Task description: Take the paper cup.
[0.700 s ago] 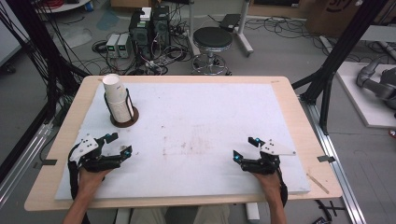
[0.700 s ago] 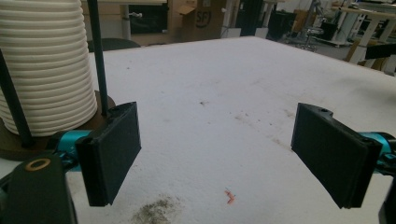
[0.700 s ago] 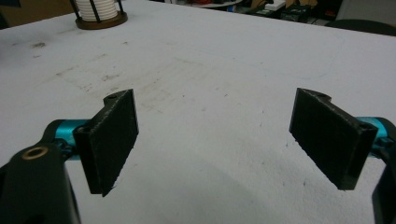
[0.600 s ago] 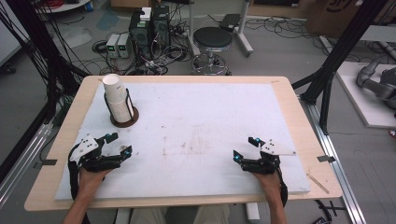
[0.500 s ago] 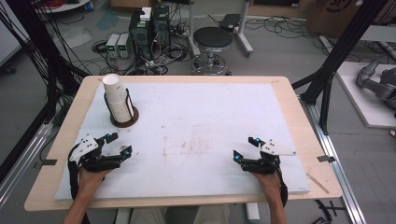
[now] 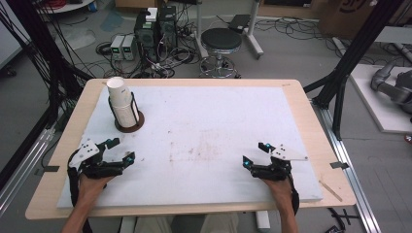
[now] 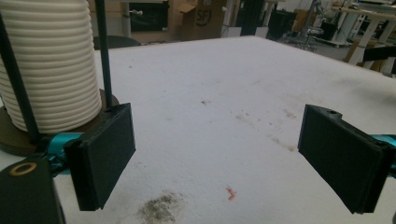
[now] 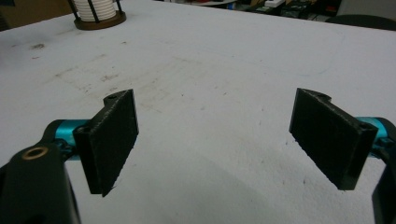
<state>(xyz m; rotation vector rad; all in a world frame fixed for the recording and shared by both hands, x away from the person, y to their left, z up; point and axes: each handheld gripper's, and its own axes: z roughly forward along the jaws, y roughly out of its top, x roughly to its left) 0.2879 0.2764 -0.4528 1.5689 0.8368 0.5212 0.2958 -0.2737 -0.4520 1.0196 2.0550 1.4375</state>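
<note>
The left hand-held gripper [image 6: 116, 151] rests low over the near left part of the desk [image 6: 204, 121], with its jaws spread apart and nothing between them. The right hand-held gripper [image 6: 255, 154] sits at the near right part, also released, the jaws wide and empty.

The stack of white cups [image 6: 121, 103] stands upright in a holder of thin black rods [image 6: 133, 104] on a round brown base [image 6: 129, 125], at the far left part of the desk. From the left hand-held gripper it lies just ahead, a little to the far side, quite near. From the right hand-held gripper it is well apart, across the whole white surface and toward the far left. So I judge that the left hand is the nearer one for reaching the cups. The long axis of the stack is vertical, so a grip from the side, with the jaws level, seems to fit.

The left gripper view shows the ribbed rims of the cups [image 7: 49, 65] very close, beside its left jaw, and two rods in front of them. The high view cannot show these ribs. The right gripper view shows the stack [image 8: 95, 9] small and far away at the top edge, cut off by the frame. The high view alone shows the open top of the stack and both hands together.
</note>
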